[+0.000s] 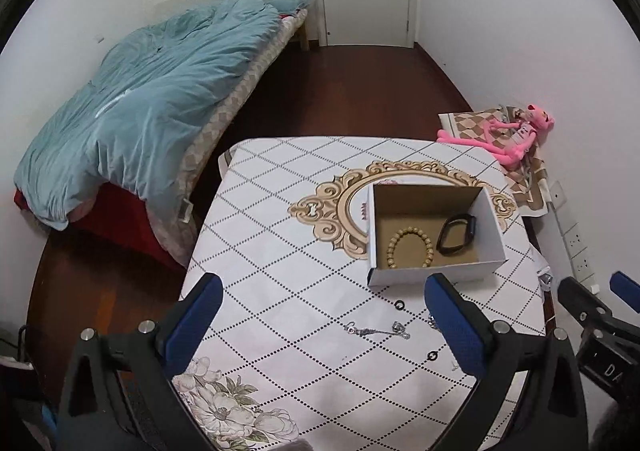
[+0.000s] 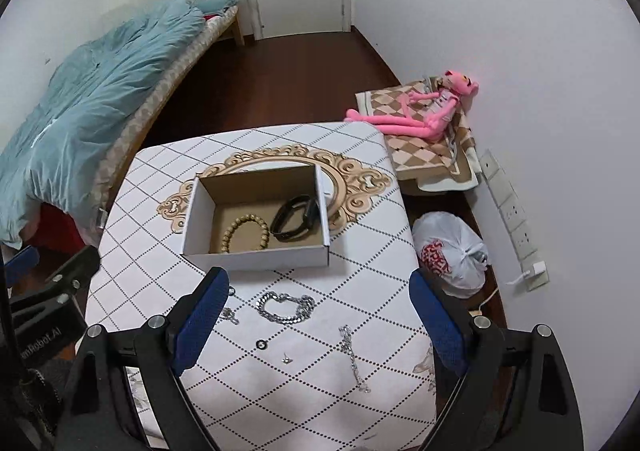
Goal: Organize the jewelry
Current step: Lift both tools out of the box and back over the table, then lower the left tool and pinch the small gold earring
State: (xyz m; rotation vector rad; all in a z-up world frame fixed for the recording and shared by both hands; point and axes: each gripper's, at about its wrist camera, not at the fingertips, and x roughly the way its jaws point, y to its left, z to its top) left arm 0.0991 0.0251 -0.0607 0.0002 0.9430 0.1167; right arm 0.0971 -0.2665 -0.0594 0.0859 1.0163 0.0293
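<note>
The right gripper (image 2: 320, 311) hovers over the near part of the table (image 2: 160, 179) with its blue-padded fingers (image 2: 200, 319) spread wide and nothing between them. The left gripper (image 1: 322, 311) hangs the same way, jaws wide apart and empty, its pads (image 1: 452, 323) above the patterned cloth.

Taking the cardboard box (image 2: 256, 255) as the landmark: it sits open-topped on the table, past both grippers' fingertips, partly over the gold ornamental ring printed on the cloth. Inside it, a beaded bracelet (image 2: 244, 233) lies on the box floor toward the left, and a black band (image 2: 294, 223) lies just to its right, the two close together.

On the near side of the box, loose on the cloth, a chunky silver chain bracelet (image 2: 286, 307) lies curled between the right gripper's fingers. Nearer the camera than that, a thin silver chain (image 2: 354, 359) stretches away from the box, with a tiny silver piece (image 2: 286, 359) and a small dark ring (image 2: 261, 345) to its left. In the left wrist view, another thin silver chain (image 1: 378, 329) lies near the box's front wall, with two small dark rings (image 1: 399, 305) beside it.

Beyond the box, off the table, a pink plush toy (image 2: 420, 111) rests on a checked cloth by the wall. To the box's right, on the floor, sits a tied white plastic bag (image 2: 452, 255). To its left is a bed with a blue quilt (image 2: 92, 103).
</note>
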